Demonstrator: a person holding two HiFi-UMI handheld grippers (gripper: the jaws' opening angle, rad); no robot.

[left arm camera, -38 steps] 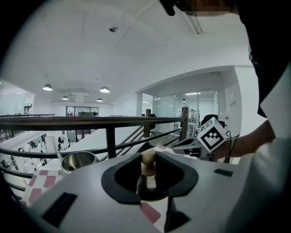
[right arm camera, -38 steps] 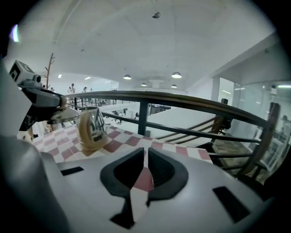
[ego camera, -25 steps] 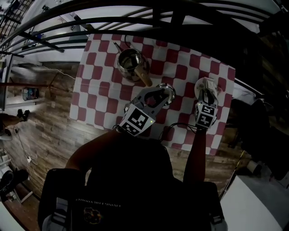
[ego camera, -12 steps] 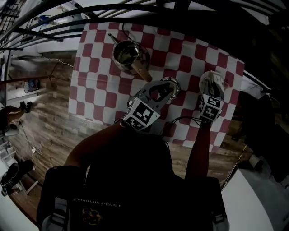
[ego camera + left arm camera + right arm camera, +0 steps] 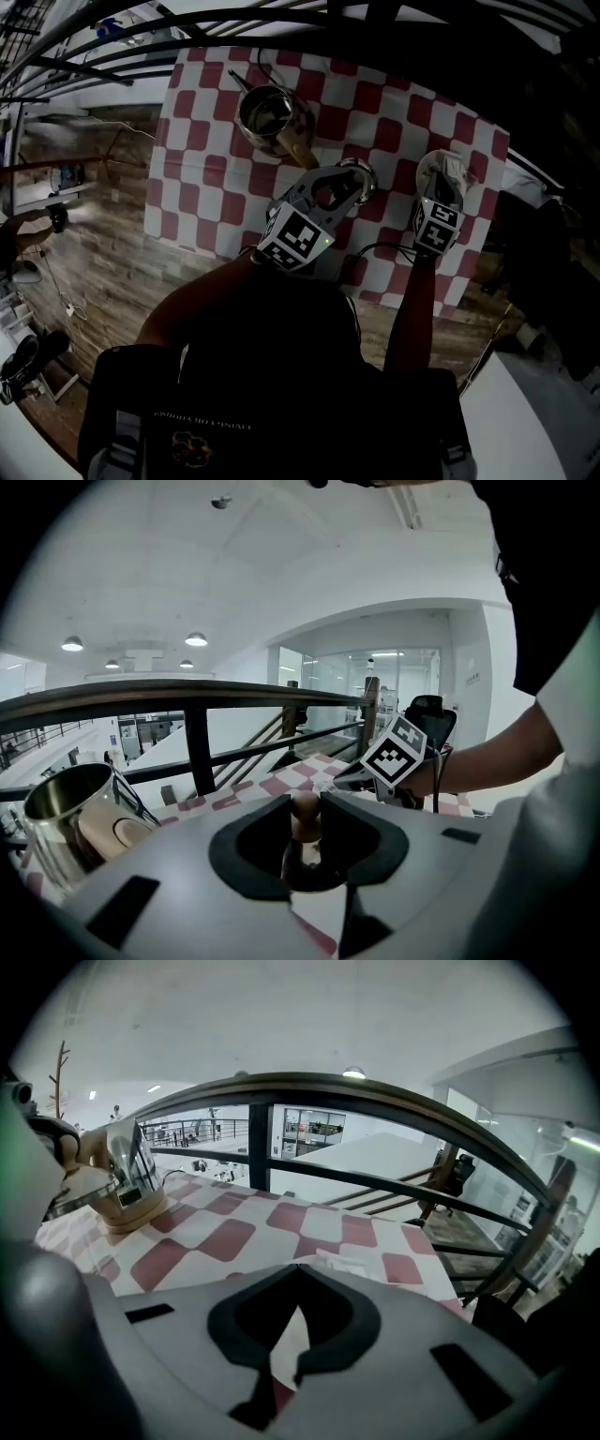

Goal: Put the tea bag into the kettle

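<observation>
A steel kettle [image 5: 265, 117] with a wooden handle stands open at the far side of the checkered table; it also shows in the left gripper view as the kettle [image 5: 61, 808] and in the right gripper view as the kettle [image 5: 120, 1177]. My left gripper [image 5: 349, 180] is shut on the wooden knob [image 5: 304, 808] of the kettle's lid [image 5: 362, 172], held right of the kettle. My right gripper [image 5: 441, 171] is low over the cloth at the right. Its jaws [image 5: 298, 1274] have just been closing and meet on the near edge of the white tea bag [image 5: 339, 1262].
The red and white checkered cloth [image 5: 202, 187] covers a small table set against a dark metal railing [image 5: 281, 28]. Wooden floor lies past the table's left edge. A dark chair stands beyond the right edge.
Both grippers have sunk a little toward the cloth. The left one still holds the lid. The right jaws look narrower over the tea bag.
</observation>
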